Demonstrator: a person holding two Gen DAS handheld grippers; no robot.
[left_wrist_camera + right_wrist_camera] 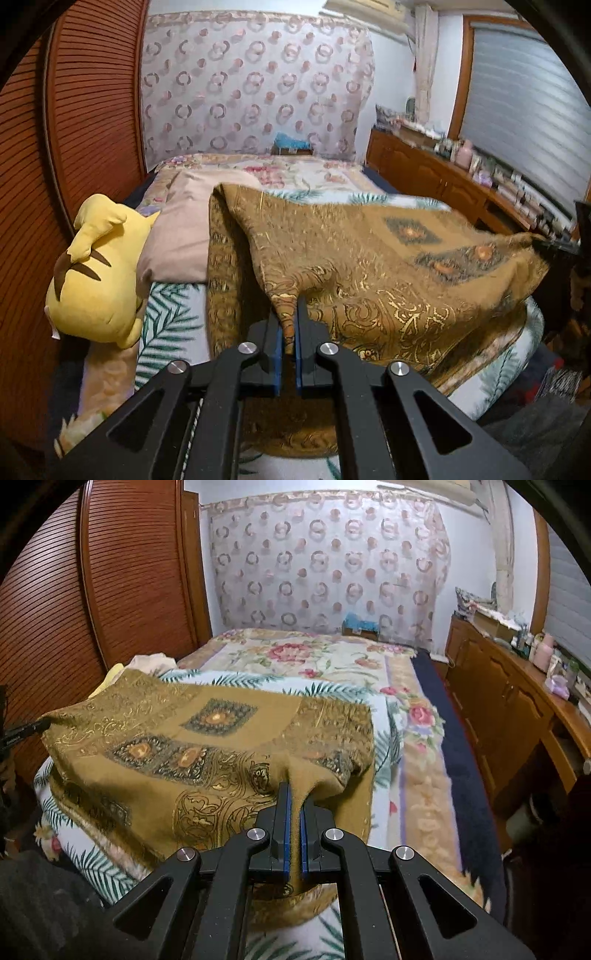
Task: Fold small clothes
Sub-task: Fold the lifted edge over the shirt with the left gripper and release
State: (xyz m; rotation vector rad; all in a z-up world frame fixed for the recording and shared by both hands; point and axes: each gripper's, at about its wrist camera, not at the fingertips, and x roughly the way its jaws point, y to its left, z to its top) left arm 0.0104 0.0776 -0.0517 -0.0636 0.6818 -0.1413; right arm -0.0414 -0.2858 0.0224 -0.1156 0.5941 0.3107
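Observation:
A mustard-brown cloth with gold scrollwork and dark diamond patches hangs stretched above the bed. My left gripper is shut on one corner of it, the fabric pinched between the blue pads. In the right wrist view the same cloth spreads to the left, and my right gripper is shut on another bunched corner. The cloth's lower part drapes over the bed's near end. The other gripper's dark tip shows at each view's edge, holding the far corner.
A bed with a palm-leaf blanket and a floral cover lies ahead. A yellow plush toy and a beige pillow sit at the left. A slatted wooden wardrobe stands left, and a cluttered wooden sideboard stands right.

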